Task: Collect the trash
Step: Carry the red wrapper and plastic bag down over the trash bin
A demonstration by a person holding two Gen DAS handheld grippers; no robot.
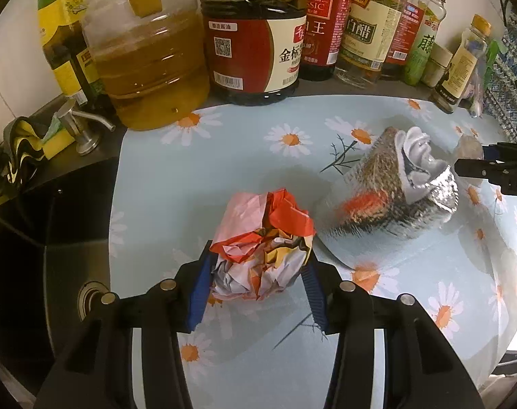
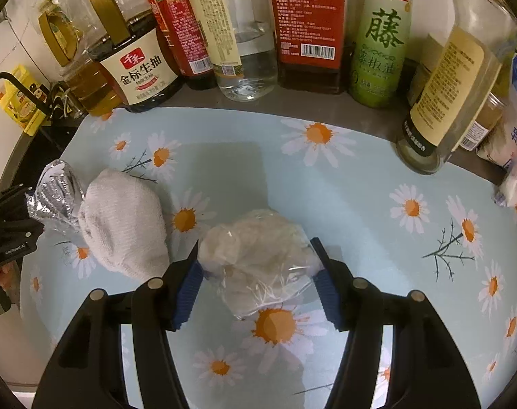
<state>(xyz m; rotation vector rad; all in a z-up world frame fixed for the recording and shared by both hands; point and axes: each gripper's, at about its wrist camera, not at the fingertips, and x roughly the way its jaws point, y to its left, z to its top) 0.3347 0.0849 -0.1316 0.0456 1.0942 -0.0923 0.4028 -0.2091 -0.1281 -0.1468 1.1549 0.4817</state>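
My left gripper (image 1: 258, 259) is shut on a crumpled red, white and yellow paper ball (image 1: 265, 231), with both blue pads pressed into its sides on the daisy-print mat (image 1: 245, 156). To its right lies a crushed silver foil bag (image 1: 395, 191). In the right wrist view, my right gripper (image 2: 255, 255) is shut on a wad of clear plastic wrap (image 2: 255, 228), a pad touching each side. A whitish cloth-like lump (image 2: 122, 225) rests left of that wad, and beyond it the foil bag (image 2: 54, 187) shows again.
Oil, soy sauce and vinegar bottles (image 1: 251, 44) line the back wall (image 2: 309, 24). A dark sink (image 1: 37, 238) lies left of the mat, with a soap pump (image 1: 81, 129) and a sponge (image 1: 54, 139). A tilted jar (image 2: 453, 85) and plastic packets (image 2: 514, 170) stand at the right.
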